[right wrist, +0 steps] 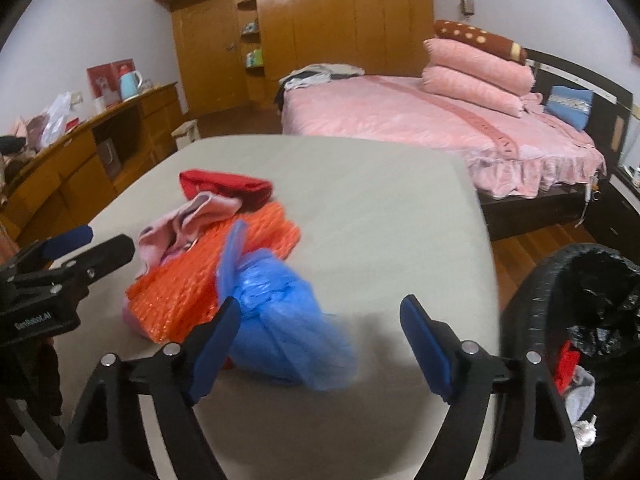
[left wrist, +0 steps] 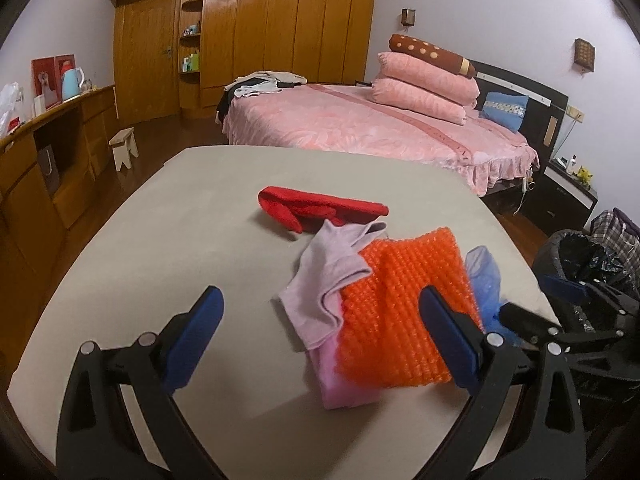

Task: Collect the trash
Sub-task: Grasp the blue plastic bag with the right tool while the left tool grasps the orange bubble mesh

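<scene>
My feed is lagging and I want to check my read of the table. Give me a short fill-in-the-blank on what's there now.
1. The bubble wrap on the table is ____ in colour.
2. The right tongs stand open around a crumpled ____ plastic bag.
3. The bin beside the table is lined with a ____ bag.
4. Farthest back on the table lies a ____ cloth.

Missing words: orange; blue; black; red

Bedroom, white walls (left wrist: 460, 8). Glossy wooden wardrobe (left wrist: 280, 20) spans far wall, open shelf niche in it. Bed (left wrist: 360, 128) with pink cover at right, pink pillows (left wrist: 428, 88) stacked at dark headboard (left wrist: 532, 100). Low wooden sideboard (left wrist: 60, 140) along left wall. Small stool (left wrist: 125, 146) on dark wood floor (left wrist: 160, 140). Grey table (left wrist: 160, 260) in foreground
</scene>
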